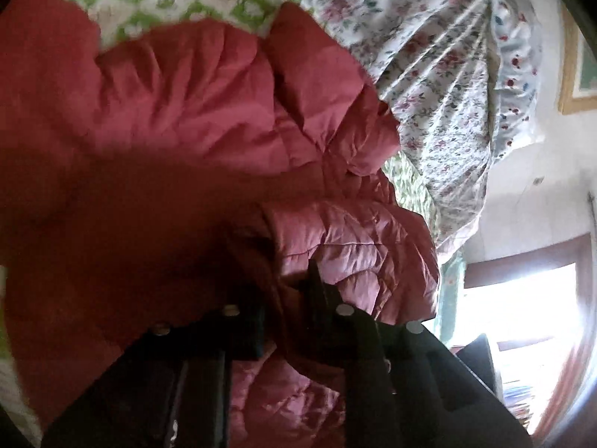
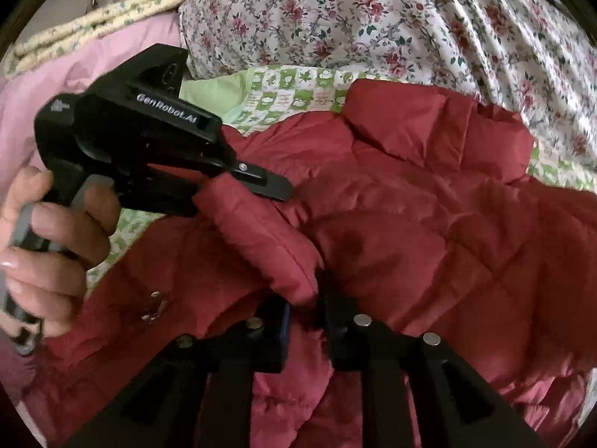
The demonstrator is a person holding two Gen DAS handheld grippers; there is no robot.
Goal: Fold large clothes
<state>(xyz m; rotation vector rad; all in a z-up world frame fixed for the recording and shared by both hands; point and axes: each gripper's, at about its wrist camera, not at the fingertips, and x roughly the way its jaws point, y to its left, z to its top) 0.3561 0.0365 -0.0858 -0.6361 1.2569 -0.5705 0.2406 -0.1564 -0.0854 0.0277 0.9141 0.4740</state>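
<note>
A red quilted puffer jacket (image 1: 186,93) lies crumpled on the bed and fills most of both views. In the left wrist view my left gripper (image 1: 287,295) has a puffy fold of it pinched between its two black fingers. The right wrist view shows that same left gripper (image 2: 272,190), held by a person's hand (image 2: 56,242), clamped on a rolled edge of the jacket (image 2: 429,205). My right gripper (image 2: 306,310) sits at the bottom centre. A padded fold of the jacket fills the narrow gap between its fingers.
A green-and-white checked cover (image 2: 294,89) lies under the jacket. A rumpled floral sheet (image 2: 373,11) is heaped behind it, and a pink blanket (image 2: 56,74) lies at the left. A bright window (image 1: 522,317) and a framed picture (image 1: 574,74) are on the wall at the right.
</note>
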